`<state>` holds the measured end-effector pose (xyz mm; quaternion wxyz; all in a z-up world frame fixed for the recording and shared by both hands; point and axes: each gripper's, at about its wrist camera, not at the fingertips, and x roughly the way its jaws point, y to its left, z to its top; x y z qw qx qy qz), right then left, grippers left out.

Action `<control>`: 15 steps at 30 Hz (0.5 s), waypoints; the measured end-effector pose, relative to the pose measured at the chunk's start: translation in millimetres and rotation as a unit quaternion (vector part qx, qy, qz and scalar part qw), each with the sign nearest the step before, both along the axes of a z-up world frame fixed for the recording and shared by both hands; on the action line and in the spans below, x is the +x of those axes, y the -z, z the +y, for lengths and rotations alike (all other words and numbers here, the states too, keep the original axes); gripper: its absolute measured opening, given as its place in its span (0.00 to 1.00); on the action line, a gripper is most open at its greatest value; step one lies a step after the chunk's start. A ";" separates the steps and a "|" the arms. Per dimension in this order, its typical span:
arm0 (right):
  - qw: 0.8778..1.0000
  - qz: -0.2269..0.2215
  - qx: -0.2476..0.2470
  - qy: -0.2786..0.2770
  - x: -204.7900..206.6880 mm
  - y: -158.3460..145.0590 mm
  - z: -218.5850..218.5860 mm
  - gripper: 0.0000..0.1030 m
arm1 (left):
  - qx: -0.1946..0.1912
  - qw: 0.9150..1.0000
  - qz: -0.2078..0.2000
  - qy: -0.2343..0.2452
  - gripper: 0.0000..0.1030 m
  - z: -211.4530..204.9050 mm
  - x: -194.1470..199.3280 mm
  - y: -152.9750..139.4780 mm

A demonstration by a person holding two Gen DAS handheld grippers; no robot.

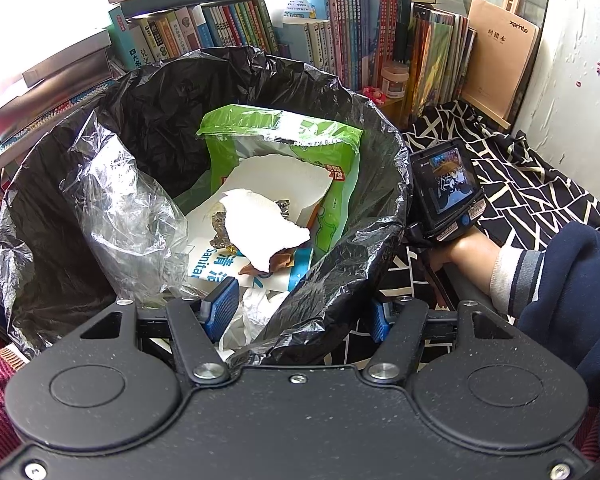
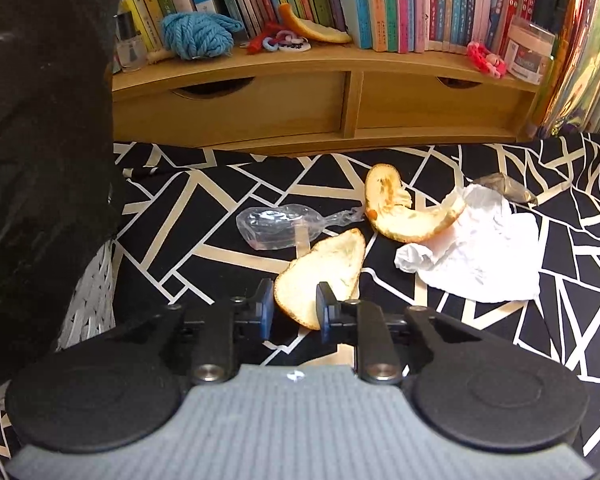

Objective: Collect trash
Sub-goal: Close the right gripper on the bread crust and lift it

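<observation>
Left gripper (image 1: 300, 312): jaws clamped on black bin-liner rim (image 1: 332, 280), lower centre. Right gripper (image 2: 292, 306): jaws narrowly parted around pale curved orange peel (image 2: 324, 276), centre frame, on black-and-cream patterned table (image 2: 188, 216); contact unclear.

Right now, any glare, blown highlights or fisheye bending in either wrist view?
Left wrist: window behind the row of books is blown white; glossy black bin liner shows glare. Right wrist: even light, no glare; curved wooden shelf bows from fisheye; edges vignette.
</observation>
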<state>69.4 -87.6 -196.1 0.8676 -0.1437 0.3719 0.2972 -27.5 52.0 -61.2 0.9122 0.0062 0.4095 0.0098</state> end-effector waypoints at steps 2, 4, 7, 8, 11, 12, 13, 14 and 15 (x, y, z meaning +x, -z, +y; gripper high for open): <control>1.000 0.002 0.001 0.002 1.3 2.2 -0.1 0.42 | 0.000 1.000 0.000 0.000 0.60 -0.2 0.0 -0.1; 1.000 0.003 0.001 0.003 2.7 3.5 -0.6 0.43 | 0.000 1.000 0.000 0.000 0.61 -0.3 -0.3 -0.1; 1.000 0.004 0.003 0.004 3.9 4.5 -0.2 0.44 | 0.000 1.000 0.001 0.000 0.61 -0.2 -0.1 0.2; 1.000 0.004 0.002 0.004 4.1 4.5 0.1 0.44 | 0.000 1.000 0.001 0.001 0.61 -0.1 0.0 0.5; 1.000 0.006 0.005 0.003 5.4 4.2 0.2 0.46 | 0.000 1.000 0.001 0.000 0.61 0.2 0.4 0.7; 1.000 0.008 0.007 0.003 5.9 3.8 0.1 0.47 | 0.000 1.000 0.001 0.000 0.61 0.1 0.4 0.9; 1.000 0.008 0.008 0.003 6.4 3.5 0.1 0.48 | 0.000 1.000 0.000 0.000 0.61 0.0 0.4 1.1; 1.000 0.009 0.009 0.004 7.0 3.4 0.5 0.48 | 0.000 1.000 0.001 0.001 0.61 -0.1 0.2 1.1; 1.000 0.008 0.010 0.004 7.5 3.3 1.2 0.49 | 0.000 1.000 0.001 0.001 0.61 0.0 0.1 1.0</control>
